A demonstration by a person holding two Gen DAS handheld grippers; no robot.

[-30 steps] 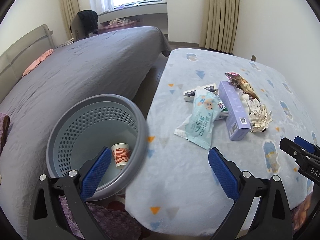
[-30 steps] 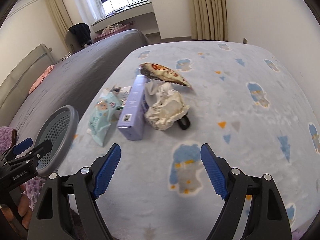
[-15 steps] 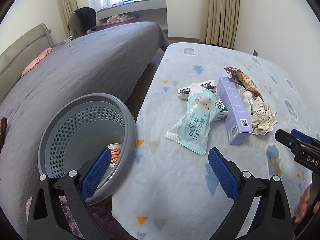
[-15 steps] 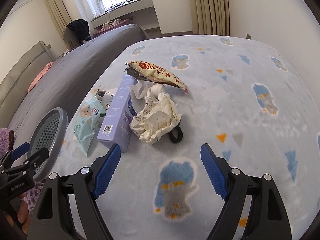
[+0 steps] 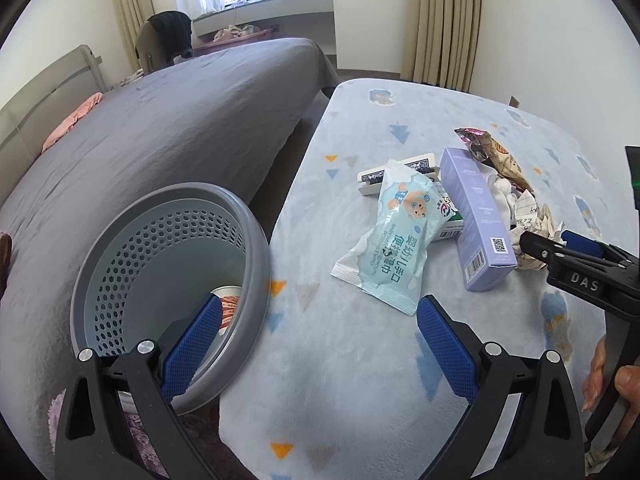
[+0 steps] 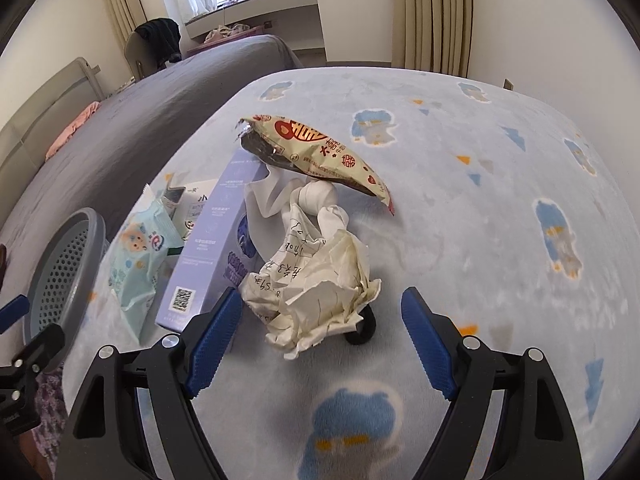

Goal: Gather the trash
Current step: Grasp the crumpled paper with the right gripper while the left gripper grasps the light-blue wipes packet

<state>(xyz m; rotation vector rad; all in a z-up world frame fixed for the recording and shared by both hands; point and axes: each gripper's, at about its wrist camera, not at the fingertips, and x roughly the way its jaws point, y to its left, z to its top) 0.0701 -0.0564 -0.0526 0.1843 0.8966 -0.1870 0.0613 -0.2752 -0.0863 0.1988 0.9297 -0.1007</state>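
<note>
A pile of trash lies on the pale blue blanket (image 6: 500,208). A crumpled paper ball (image 6: 316,288) sits just ahead of my open, empty right gripper (image 6: 320,340), between its fingers but not touched. Behind it lie a white tissue (image 6: 316,196), a snack wrapper (image 6: 316,152) and a purple box (image 6: 216,240). A wet-wipe pack (image 5: 396,232) lies ahead of my open, empty left gripper (image 5: 316,344). The grey perforated bin (image 5: 168,288) stands at the left with a paper cup (image 5: 228,304) inside.
A grey bed (image 5: 160,128) runs along the left behind the bin. A small black ring (image 6: 360,328) lies under the paper ball. Small white boxes (image 5: 396,168) lie behind the wipe pack. The wall and curtains (image 6: 436,12) stand beyond the blanket.
My right gripper has moved forward to the crumpled paper, which now sits between its open fingers. My left gripper has edged forward and right towards the wipe pack.
</note>
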